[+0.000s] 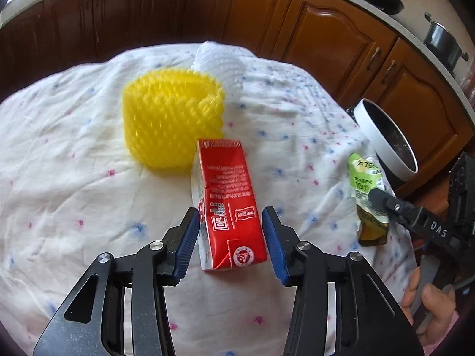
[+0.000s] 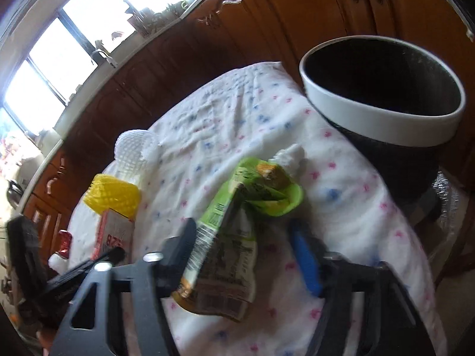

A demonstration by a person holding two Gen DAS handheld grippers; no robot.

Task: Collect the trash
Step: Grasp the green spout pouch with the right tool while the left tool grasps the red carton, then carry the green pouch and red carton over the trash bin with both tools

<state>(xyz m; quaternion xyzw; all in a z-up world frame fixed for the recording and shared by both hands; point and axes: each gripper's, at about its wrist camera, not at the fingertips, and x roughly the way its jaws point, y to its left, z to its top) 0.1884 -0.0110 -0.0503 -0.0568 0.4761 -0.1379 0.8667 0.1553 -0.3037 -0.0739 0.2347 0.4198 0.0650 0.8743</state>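
Observation:
A red carton (image 1: 230, 207) lies on the dotted white cloth (image 1: 74, 178), between the open blue pads of my left gripper (image 1: 231, 222), which do not touch it. Behind it stands a yellow foam net sleeve (image 1: 172, 121) and a white foam net (image 1: 219, 65). A crumpled green pouch (image 2: 231, 237) lies between the fingers of my right gripper (image 2: 246, 246), which stand apart around it. The pouch also shows in the left wrist view (image 1: 368, 190), with a right gripper finger (image 1: 386, 201) across it. The carton (image 2: 114, 234) and yellow sleeve (image 2: 114, 195) show at the left.
A black bin with a white rim (image 2: 383, 112) stands off the table's right edge; it also shows in the left wrist view (image 1: 386, 136). Brown wooden cabinets (image 1: 326, 35) run behind the table. A window (image 2: 59, 59) is at the far left.

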